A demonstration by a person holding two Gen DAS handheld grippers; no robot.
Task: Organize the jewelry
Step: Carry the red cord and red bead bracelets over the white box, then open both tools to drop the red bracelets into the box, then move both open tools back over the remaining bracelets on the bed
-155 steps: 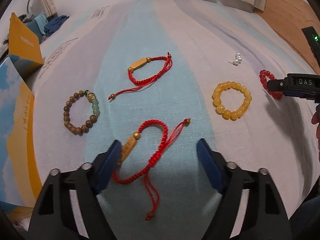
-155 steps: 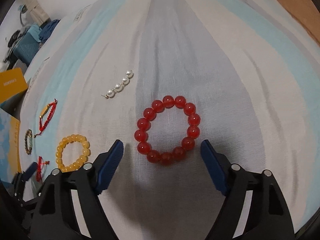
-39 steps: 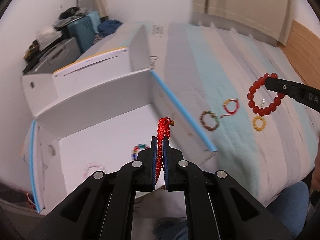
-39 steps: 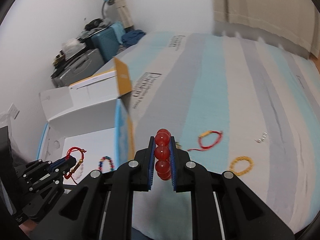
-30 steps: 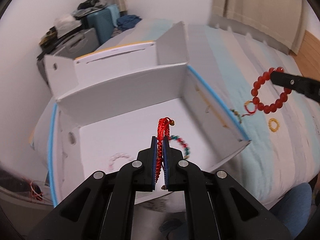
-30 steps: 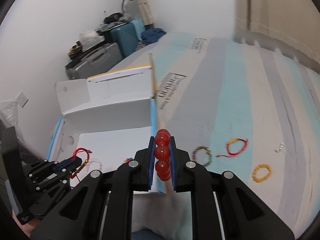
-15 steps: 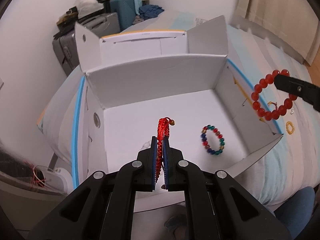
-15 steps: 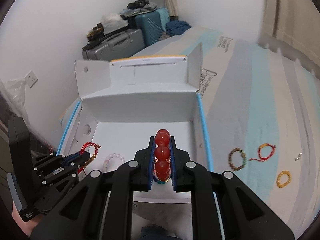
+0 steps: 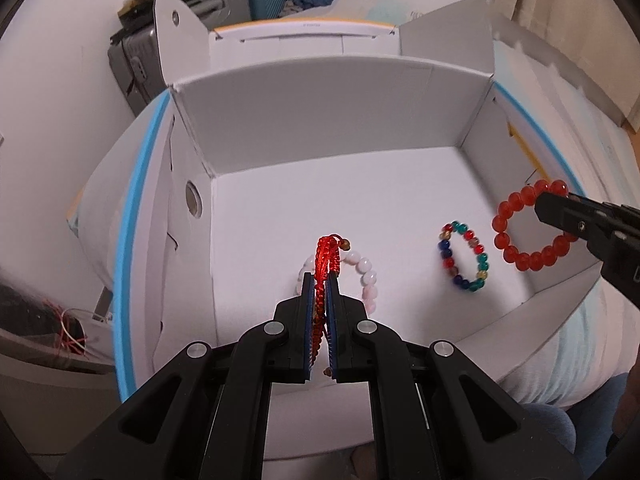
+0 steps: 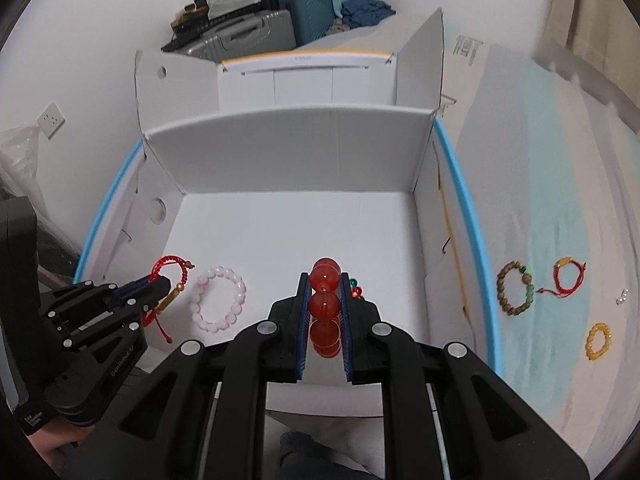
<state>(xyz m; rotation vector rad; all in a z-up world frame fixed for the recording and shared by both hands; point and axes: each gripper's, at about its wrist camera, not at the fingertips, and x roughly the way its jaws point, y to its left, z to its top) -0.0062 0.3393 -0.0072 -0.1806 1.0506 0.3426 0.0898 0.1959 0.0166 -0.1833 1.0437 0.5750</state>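
Note:
An open white cardboard box (image 9: 320,152) (image 10: 288,164) with blue-edged sides lies below both grippers. My left gripper (image 9: 320,280) (image 10: 160,280) is shut on a red cord bracelet (image 9: 327,254) (image 10: 170,266), held above the box's left part. My right gripper (image 10: 324,280) (image 9: 540,206) is shut on a red bead bracelet (image 10: 325,304) (image 9: 520,254), hanging over the box's right part. On the box floor lie a pink bead bracelet (image 9: 366,276) (image 10: 219,298) and a multicoloured bead bracelet (image 9: 464,256) (image 10: 355,286), the latter mostly hidden in the right wrist view.
On the striped bedsheet (image 10: 560,200) right of the box lie a brown bead bracelet (image 10: 516,294), a second red cord bracelet (image 10: 566,278), a yellow bead bracelet (image 10: 599,341) and small pearls (image 10: 622,297). Suitcases (image 10: 256,40) stand behind the box by the wall.
Both grippers carried their bracelets from the bedsheet to above the open box and have sunk lower over it. The box floor now fills both views.

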